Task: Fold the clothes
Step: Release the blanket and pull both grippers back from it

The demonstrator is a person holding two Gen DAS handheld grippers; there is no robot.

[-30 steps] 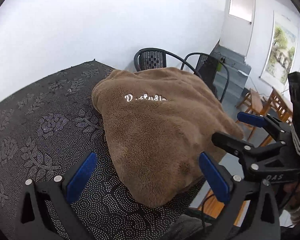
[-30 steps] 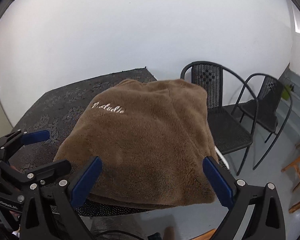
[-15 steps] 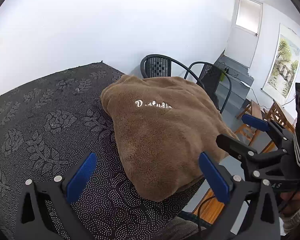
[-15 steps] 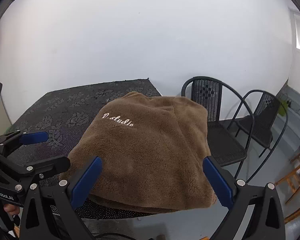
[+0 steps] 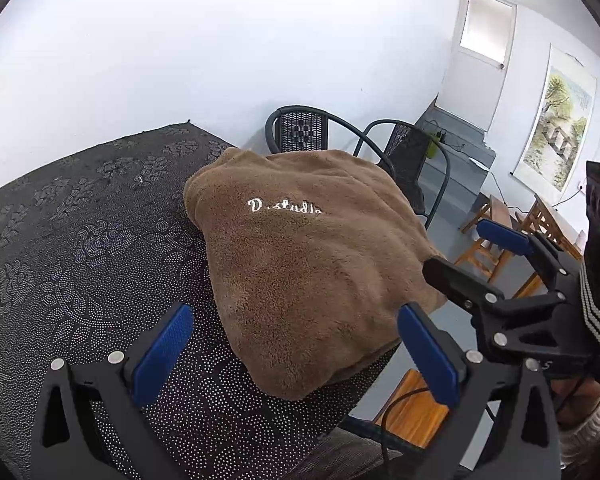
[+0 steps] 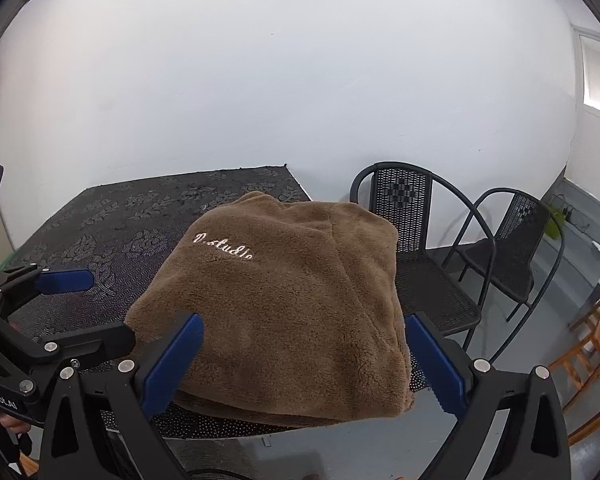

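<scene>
- Left side of the left wrist view is mostly the black dotted floral tablecloth (image 5: 80, 240), bare there, so there's room to work.
- Left gripper (image 5: 296, 352) hangs at the bottom with its blue pads spread wide, holding nothing, clear of the cloth.
- Centre of frame: the fluffy brown fleece garment with white embroidered script (image 5: 308, 264) lies folded into a thick bundle at the table's right edge, looks basically done.
- Right gripper (image 6: 304, 364), bottom of its own view, is also wide apart and empty.
- Right of frame, two black metal mesh chairs (image 6: 404, 216) by the wall.
</scene>
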